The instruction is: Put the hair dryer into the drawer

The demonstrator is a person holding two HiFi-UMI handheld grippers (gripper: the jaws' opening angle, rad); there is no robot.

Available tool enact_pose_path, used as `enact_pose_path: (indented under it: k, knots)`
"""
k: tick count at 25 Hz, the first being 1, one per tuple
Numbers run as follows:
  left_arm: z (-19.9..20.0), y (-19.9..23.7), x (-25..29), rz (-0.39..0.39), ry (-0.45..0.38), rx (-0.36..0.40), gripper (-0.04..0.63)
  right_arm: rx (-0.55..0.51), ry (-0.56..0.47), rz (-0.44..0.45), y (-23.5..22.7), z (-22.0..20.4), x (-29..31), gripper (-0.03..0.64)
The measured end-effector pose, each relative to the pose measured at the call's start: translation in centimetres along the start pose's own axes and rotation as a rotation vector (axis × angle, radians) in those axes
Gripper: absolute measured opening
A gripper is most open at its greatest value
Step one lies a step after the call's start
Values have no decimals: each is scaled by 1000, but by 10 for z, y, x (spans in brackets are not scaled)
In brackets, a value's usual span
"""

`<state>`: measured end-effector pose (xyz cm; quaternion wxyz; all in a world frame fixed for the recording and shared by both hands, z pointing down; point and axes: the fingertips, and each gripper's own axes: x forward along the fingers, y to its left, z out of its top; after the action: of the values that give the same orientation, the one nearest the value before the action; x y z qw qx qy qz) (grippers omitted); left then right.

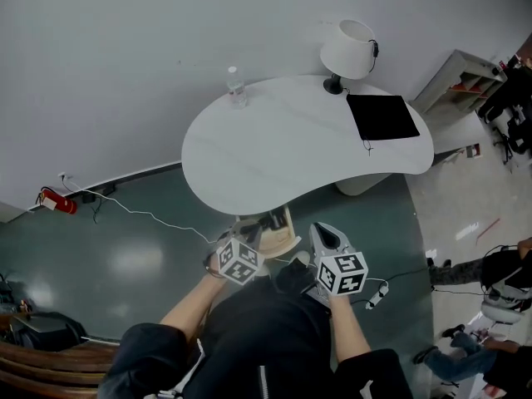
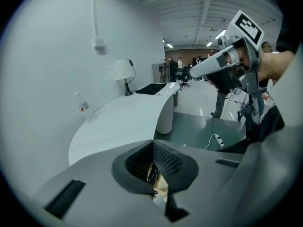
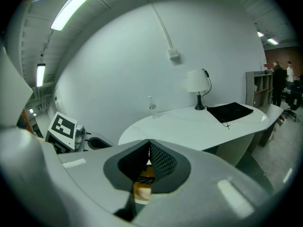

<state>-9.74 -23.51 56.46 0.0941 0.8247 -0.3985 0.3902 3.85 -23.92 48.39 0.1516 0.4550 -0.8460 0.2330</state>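
We stand at the near curved edge of the white table (image 1: 283, 148), whose far side runs close along the wall. Green floor lies open to the left, crossed by a thin white cable (image 1: 141, 214); a power strip (image 1: 378, 293) lies on the floor to our right. On the table, a bottle (image 1: 238, 87) stands near the far edge, a lamp (image 1: 349, 48) at the far right, and a black cloth (image 1: 382, 116) lies flat just beside the lamp.

A wooden drawer (image 1: 284, 238) stands pulled out from under the table's near edge. In it lies a dark thing with a coiled cord, which we take for the hair dryer (image 1: 269, 221).

Both our forearms reach forward. The left gripper (image 2: 152, 143) tilts down above the drawer, its jaws together and holding nothing. The right gripper (image 3: 149, 142), just beside the drawer, also has its jaws closed and empty.
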Motion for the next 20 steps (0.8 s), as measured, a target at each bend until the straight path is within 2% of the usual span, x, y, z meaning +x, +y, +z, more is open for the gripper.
enact_pose_path:
  k: [20]
  knots:
    - [-17, -11, 2, -31, 28, -22, 14, -23, 30, 12, 5, -2, 1, 3]
